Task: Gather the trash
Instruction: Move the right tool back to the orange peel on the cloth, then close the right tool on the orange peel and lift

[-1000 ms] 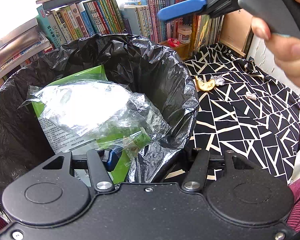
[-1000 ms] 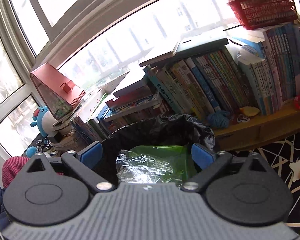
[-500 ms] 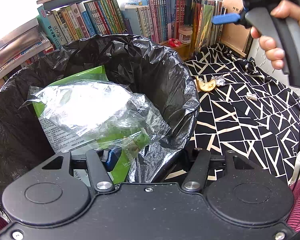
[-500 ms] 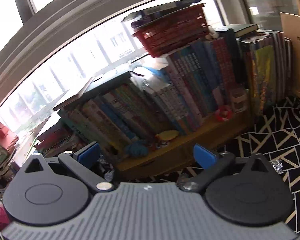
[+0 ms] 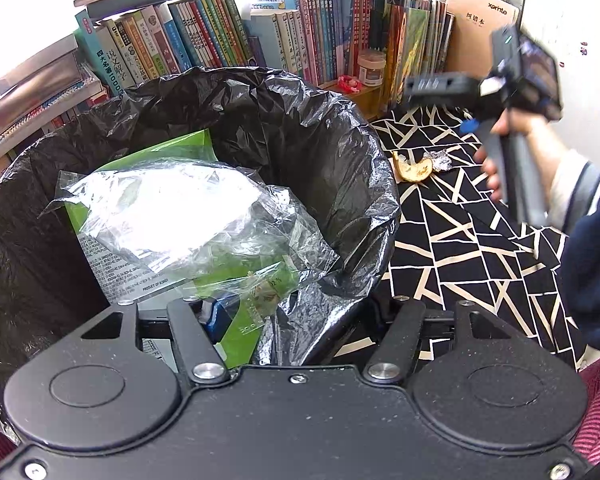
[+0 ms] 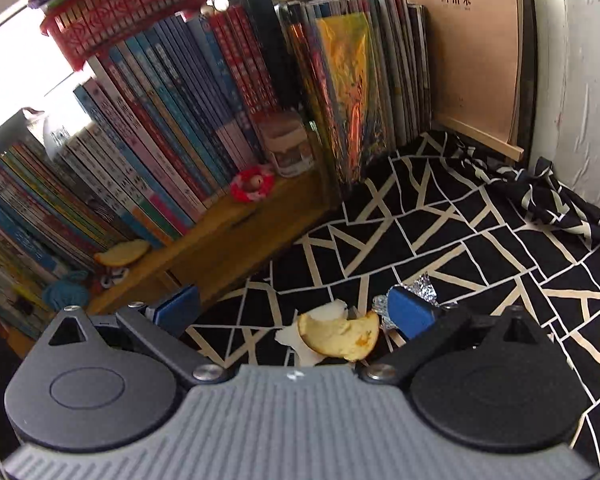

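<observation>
Your left gripper [image 5: 296,312] sits at the near rim of the black bin bag [image 5: 340,152], its fingers opening; the bag's edge and a green package [image 5: 236,320] lie between them, but whether the blue pads press on either cannot be told, since only one pad [image 5: 216,314] shows. Inside the bag, a clear plastic wrapper [image 5: 188,220] rests on top of the green package. Your right gripper [image 6: 296,312] hangs over the black-and-white patterned cloth [image 6: 460,240] with its fingers spread wide and nothing between the pads. The remaining trash lies on that cloth: an orange peel [image 6: 340,336] sits directly below the gap between the fingers, and a crumpled foil scrap [image 6: 424,292] lies just beside the right-hand pad. A row of books [image 6: 172,152] stands on the wooden shelf [image 6: 236,236] behind.
</observation>
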`<state>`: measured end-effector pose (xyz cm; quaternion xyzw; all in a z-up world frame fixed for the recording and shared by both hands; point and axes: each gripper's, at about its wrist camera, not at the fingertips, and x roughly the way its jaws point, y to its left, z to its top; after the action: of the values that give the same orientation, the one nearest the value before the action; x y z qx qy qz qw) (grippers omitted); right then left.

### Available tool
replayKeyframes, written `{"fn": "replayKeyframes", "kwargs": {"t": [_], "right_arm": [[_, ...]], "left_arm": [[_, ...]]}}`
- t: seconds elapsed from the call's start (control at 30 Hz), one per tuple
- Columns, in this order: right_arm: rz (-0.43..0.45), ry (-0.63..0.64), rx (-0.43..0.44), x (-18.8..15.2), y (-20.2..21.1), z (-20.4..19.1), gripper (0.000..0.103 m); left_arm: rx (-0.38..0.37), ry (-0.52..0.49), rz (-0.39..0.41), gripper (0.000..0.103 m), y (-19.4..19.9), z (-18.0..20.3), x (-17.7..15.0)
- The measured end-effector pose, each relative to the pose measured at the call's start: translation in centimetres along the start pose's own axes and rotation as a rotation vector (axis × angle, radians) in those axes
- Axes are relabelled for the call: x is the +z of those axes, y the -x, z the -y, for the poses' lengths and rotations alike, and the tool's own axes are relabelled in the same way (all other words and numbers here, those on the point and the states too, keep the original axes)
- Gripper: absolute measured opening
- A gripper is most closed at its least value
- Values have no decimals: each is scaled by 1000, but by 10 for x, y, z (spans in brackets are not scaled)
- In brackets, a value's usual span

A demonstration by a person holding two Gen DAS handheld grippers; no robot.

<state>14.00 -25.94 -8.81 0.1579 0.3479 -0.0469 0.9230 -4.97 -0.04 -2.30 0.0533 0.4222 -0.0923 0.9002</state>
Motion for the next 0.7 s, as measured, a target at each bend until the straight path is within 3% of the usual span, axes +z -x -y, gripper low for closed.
{"fn": "replayKeyframes", "kwargs": {"t": [0.2, 0.4, 0.7], "right_arm": [[-23, 80, -80, -35, -41, -6, 103], [-3, 28, -141, -60, -72, 1, 103], [16, 3, -166, -67, -89, 15, 103]], "left_arm": [[-1, 5, -3, 60, 0, 0, 1], [7, 11, -8, 60, -1, 0, 3], [11, 17, -18, 60, -1, 1, 4]]}}
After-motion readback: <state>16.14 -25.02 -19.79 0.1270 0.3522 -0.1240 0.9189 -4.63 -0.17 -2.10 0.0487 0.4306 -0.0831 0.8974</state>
